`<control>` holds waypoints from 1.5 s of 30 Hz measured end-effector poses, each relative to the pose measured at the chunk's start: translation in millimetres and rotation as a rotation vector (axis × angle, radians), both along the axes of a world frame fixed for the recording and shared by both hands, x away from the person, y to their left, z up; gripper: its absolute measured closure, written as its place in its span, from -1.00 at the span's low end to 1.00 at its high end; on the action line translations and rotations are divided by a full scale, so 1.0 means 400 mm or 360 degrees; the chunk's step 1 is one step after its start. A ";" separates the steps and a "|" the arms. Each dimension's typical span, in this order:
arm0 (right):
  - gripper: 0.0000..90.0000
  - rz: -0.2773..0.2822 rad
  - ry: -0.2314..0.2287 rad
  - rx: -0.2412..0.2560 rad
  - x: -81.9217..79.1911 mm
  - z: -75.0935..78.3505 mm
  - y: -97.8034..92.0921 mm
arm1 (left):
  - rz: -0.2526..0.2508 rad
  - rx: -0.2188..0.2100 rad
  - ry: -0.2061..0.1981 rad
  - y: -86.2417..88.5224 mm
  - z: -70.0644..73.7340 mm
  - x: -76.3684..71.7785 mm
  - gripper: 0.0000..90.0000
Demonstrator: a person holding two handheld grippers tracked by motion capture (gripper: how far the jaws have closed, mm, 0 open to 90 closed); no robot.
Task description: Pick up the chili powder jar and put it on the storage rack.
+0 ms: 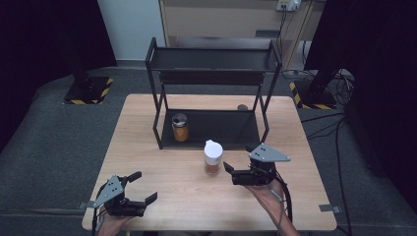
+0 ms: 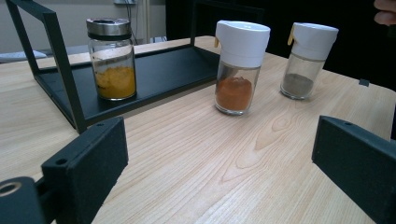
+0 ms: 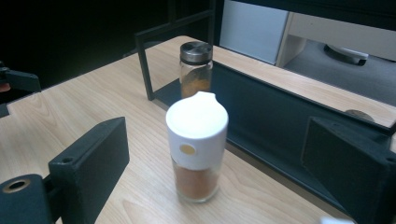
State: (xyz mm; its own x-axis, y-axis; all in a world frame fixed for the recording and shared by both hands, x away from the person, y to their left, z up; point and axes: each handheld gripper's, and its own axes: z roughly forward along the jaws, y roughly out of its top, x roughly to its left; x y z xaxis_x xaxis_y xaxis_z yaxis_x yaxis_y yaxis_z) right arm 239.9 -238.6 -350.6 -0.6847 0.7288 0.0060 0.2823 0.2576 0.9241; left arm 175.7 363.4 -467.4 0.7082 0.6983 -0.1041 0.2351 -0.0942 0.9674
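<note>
While your right gripper (image 1: 235, 173) sits wide open just at 3 o'clock of the white-capped jar (image 1: 213, 158) in the high view, the jar stands upright on the table (image 1: 147, 147) just in front of the rack (image 1: 211, 129), whose lower shelf holds a steel-lidded jar (image 1: 180, 127) toward 11 o'clock; your left gripper (image 1: 142, 189), also spread wide and empty, rests near the front edge at 7 o'clock, well apart. From the left gripper view, the white-capped jar (image 2: 238, 65) looks like smooth glass, about a third full of red-orange powder, so probably light, rigid, slippery and breakable; a second capped jar (image 2: 306, 59) with grey powder stands beside it at 2 o'clock. Through the right gripper view, the jar (image 3: 197, 144) stands centred between the parted jaws, so take the glass body below the cap, squarely. Open table lies toward you; the rack frame (image 3: 144, 65) behind is the edge to mind.
</note>
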 end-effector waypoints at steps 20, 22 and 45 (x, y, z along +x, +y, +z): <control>-0.83 0.0007 0.0132 -0.0072 0.111 -0.027 0.129 | 0.0000 -0.0004 -0.0005 0.005 -0.001 0.000 -0.94; -0.82 0.0011 0.0150 -0.0078 0.122 -0.036 0.141 | 0.0002 -0.0005 -0.0003 0.004 -0.001 0.000 -0.93; -0.62 -0.0093 0.0272 -0.0200 0.182 -0.091 0.234 | -0.0002 -0.0004 -0.0006 0.005 -0.002 0.001 -0.94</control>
State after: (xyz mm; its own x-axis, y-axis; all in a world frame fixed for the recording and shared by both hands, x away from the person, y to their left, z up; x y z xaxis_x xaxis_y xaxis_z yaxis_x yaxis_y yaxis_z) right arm 312.6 -144.8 -387.2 -0.6379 0.7697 0.0254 0.4503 0.3460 0.8231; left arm 176.2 365.3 -468.4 0.7094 0.6972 -0.1034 0.2316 -0.0920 0.9685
